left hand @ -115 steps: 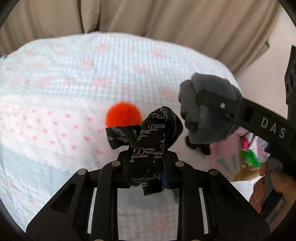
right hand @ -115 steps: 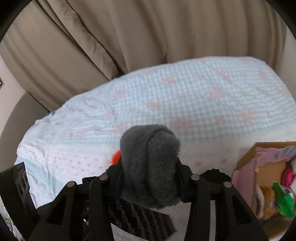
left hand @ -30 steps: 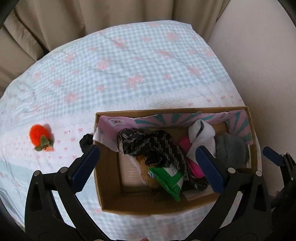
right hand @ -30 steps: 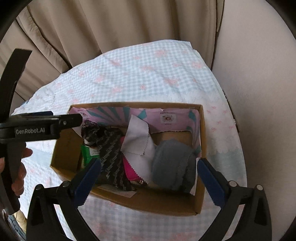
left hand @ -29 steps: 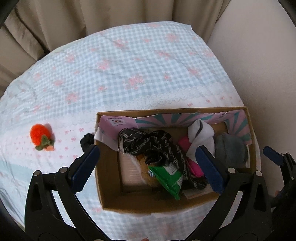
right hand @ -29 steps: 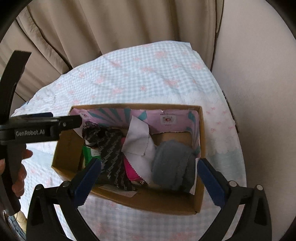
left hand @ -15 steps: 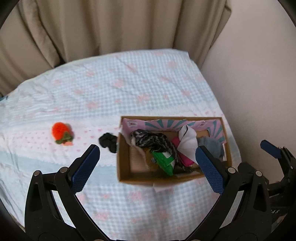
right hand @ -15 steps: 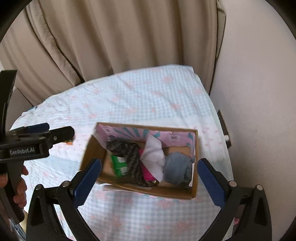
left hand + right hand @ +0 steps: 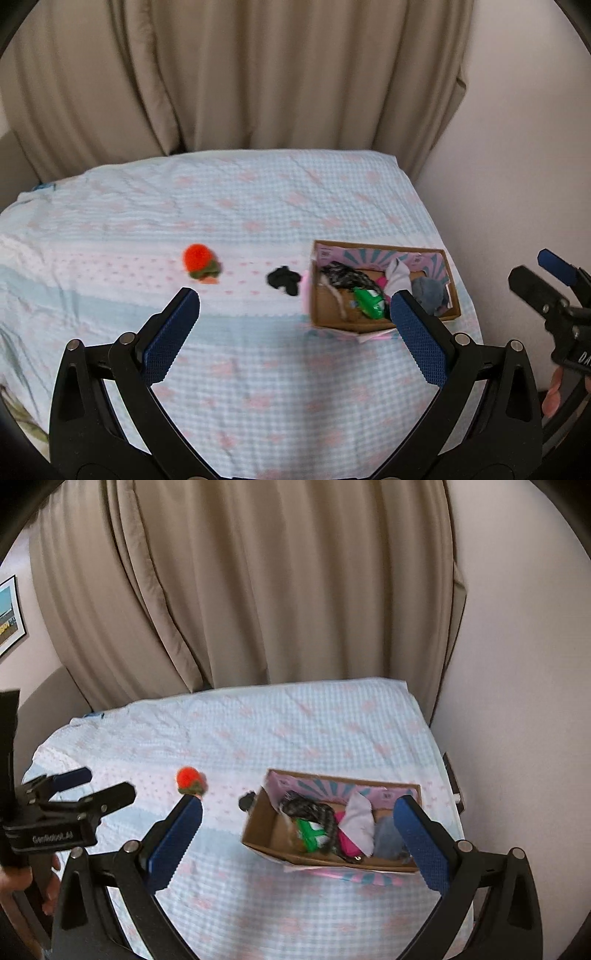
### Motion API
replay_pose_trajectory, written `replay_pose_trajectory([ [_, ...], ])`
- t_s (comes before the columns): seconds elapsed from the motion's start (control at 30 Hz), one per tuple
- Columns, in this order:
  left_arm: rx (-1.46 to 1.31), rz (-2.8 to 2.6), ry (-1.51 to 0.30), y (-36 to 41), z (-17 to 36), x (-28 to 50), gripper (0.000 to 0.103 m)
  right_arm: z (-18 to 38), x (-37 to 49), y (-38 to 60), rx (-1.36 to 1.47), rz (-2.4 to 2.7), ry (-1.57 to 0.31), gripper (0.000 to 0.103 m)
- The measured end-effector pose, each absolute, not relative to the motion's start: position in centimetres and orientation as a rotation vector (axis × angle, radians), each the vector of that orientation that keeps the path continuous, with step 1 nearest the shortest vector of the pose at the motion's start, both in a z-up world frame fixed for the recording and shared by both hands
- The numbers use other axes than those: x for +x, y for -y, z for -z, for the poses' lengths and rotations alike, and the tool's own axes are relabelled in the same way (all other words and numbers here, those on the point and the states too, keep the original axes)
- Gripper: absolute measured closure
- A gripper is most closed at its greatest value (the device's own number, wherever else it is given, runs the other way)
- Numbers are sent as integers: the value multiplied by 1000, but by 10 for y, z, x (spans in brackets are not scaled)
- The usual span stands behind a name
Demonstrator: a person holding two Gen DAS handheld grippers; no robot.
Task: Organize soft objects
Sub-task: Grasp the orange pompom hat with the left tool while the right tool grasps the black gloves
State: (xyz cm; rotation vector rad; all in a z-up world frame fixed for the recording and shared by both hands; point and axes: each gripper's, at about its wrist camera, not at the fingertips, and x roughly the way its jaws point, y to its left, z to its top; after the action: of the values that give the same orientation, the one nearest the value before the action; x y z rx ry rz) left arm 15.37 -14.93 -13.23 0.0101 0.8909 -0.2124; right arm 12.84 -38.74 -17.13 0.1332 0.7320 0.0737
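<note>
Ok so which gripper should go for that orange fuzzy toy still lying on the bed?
Left, probably. The orange toy lies left of the cardboard box, near the open left gripper. The right gripper, also open and empty, faces the box, further from the toy.

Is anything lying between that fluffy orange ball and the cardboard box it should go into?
Yes. A small black soft item lies on the bedspread between the orange ball and the box, close to the box's left wall. Lifted over, it hardly matters.
</note>
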Motion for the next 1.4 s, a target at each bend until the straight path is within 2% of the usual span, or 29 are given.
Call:
replay_pose_trajectory([
  [0.37,3,255,-856,25,115,157,0,151,123,276,182,-36,-682,0],
  [0.7,64,276,-851,-53,148,214,0,184,150,187,252,71,-692,0],
  [0.9,60,286,-876,-73,200,263,0,234,177,156,268,144,-711,0],
  [1.4,63,333,-924,-37,401,368,2,420,283,149,258,385,-739,0],
])
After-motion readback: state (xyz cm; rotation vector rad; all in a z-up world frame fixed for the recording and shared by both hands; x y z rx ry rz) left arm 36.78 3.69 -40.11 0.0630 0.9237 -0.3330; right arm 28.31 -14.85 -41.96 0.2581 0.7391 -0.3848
